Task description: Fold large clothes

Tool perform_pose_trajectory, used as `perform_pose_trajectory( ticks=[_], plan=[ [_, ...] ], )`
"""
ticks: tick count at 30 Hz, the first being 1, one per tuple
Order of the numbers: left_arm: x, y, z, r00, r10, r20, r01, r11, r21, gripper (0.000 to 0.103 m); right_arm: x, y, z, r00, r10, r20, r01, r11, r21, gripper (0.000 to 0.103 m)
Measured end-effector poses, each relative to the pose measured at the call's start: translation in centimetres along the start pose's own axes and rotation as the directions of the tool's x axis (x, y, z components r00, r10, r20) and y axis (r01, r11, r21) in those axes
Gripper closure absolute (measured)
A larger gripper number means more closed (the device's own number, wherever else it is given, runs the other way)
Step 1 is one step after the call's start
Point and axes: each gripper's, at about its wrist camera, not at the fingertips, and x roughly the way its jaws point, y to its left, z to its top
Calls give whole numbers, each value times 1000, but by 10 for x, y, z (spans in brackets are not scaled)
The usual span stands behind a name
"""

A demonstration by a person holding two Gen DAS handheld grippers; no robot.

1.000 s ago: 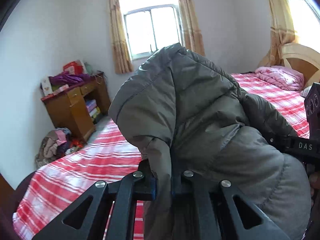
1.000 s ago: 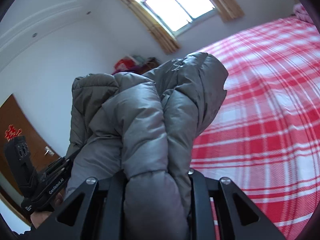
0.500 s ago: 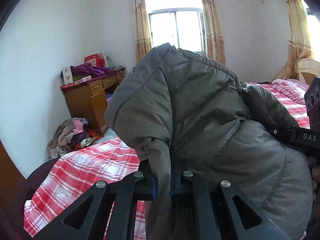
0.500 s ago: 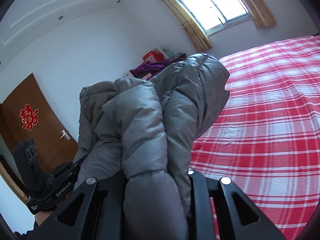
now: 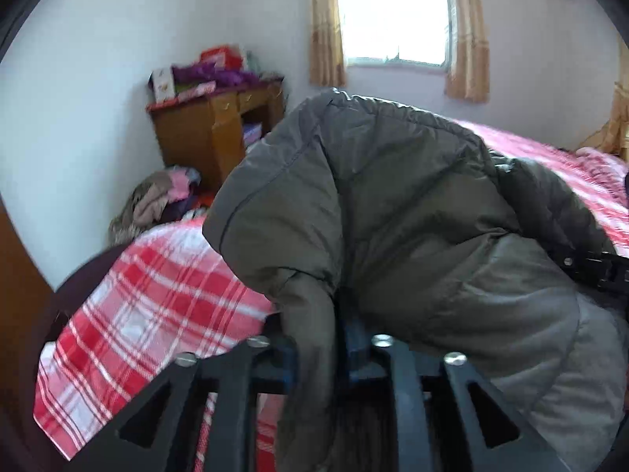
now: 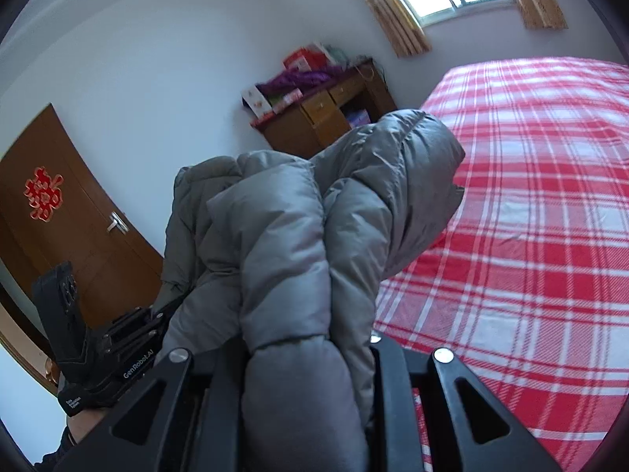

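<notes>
Between the fingers of the right gripper [image 6: 310, 358] sits a thick bunched fold of the grey padded jacket [image 6: 314, 236], clamped firmly; the garment bulges up ahead of it, above the red checked bed [image 6: 530, 236]. The left gripper [image 5: 326, 350] has a thinner strip of the same jacket [image 5: 412, 216] between its fingers, and its jaws are opening; whether the pads press the cloth cannot be told. Left of the jacket, beyond both grippers, stands a wooden desk [image 5: 204, 133] against the wall. A brown door [image 6: 59, 216] lies far left of the right gripper.
</notes>
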Motion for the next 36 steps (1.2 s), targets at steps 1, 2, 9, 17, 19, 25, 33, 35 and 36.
perform_pose_trajectory(
  ticks=[1,2,9,17,19,25,33,35,36],
  plan=[
    [9,3,-5,1000,10,-21,-10,1000,-2,70,6,0,-2,1000,-5,-16,5,1000,2,82],
    [20,6,-12,998,29,-52,-30,1000,-9,66,14,-2,-5,999,-16,-35,16,1000,3,81],
    [36,24,-33,994,102,-36,-104,993,-53,26,54,-31,-30,987,-69,-147,80,994,71,65],
    [48,21,-37,993,111,-45,-114,990,-80,19,58,-49,-44,982,-90,-164,107,989,97,55],
    [50,22,-39,993,110,-48,-114,989,-92,17,60,-49,-45,981,-91,-172,109,989,97,54],
    [54,23,-42,992,112,-53,-117,988,-103,13,70,-50,-46,978,-87,-191,111,987,114,50],
    [60,24,-43,990,120,-67,-127,986,-108,9,77,-55,-46,977,-91,-193,116,985,126,46],
    [60,24,-43,990,121,-68,-128,986,-107,9,75,-59,-46,978,-85,-189,112,984,138,45],
    [60,24,-43,990,122,-69,-129,986,-108,9,75,-61,-46,980,-79,-184,107,984,146,45]
  ],
)
